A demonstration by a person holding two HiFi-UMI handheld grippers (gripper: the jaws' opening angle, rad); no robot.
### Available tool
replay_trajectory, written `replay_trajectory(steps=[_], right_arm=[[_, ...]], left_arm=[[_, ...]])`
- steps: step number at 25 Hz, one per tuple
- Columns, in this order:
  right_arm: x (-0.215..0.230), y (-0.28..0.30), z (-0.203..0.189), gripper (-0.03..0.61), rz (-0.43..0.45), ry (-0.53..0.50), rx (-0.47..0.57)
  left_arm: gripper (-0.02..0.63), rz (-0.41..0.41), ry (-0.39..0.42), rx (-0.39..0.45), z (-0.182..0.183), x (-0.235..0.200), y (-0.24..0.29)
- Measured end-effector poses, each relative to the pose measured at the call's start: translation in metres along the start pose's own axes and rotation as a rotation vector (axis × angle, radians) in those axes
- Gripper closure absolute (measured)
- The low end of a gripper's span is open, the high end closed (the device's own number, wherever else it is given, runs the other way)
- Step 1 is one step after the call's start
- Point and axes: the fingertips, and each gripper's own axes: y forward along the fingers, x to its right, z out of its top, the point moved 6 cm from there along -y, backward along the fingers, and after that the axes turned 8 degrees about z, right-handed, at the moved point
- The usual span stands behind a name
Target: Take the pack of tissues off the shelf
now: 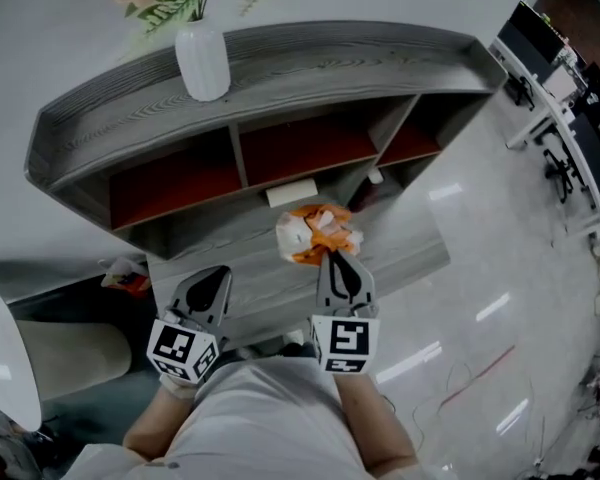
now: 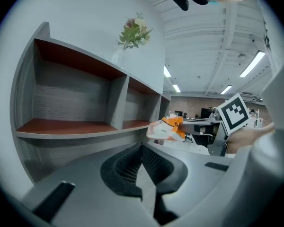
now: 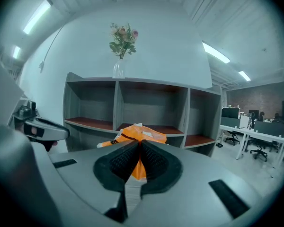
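Two hand-held grippers, one load. Right hand-held gripper (image 3: pixel 137 148): jaws clamped on the orange end of the pack (image 1: pixel 315 232), with the wrapper pinched between the pads. Left hand-held gripper (image 2: pixel 142 151): jaws together with nothing between them, held low to the left of the pack and apart from it. Pack: orange and white, crumpled, in the air in front of the shelf (image 1: pixel 310 60), level with its middle compartment and over the grey front ledge. From above it cannot be told whether it touches that ledge, though the left gripper view shows it clear of the boards. Shelf: grey, with three red-floored compartments; the middle one holds a flat white item (image 1: pixel 292 193), and no pack lies inside any of them. Vase (image 1: pixel 202 60) with flowers stands on top. Status, as judged: the grasp is made and the pack is out of its compartment. What remains is to carry it fully clear of the shelf and, presumably, set it down.
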Motion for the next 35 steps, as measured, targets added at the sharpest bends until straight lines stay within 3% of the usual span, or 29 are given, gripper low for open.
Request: replay_trajectory(steps=[11, 35], right_arm=[[-0.011, -0.014, -0.025, 0.552, 0.04, 0.014, -0.046], [0.003, -0.027, -0.04, 0.552, 0.021, 0.044, -0.063]], left_arm=[[0.597, -0.103, -0.016, 0.043, 0.008, 0.027, 0.016], [0.597, -0.139, 0.01, 0.003, 0.004, 0.046, 0.035]])
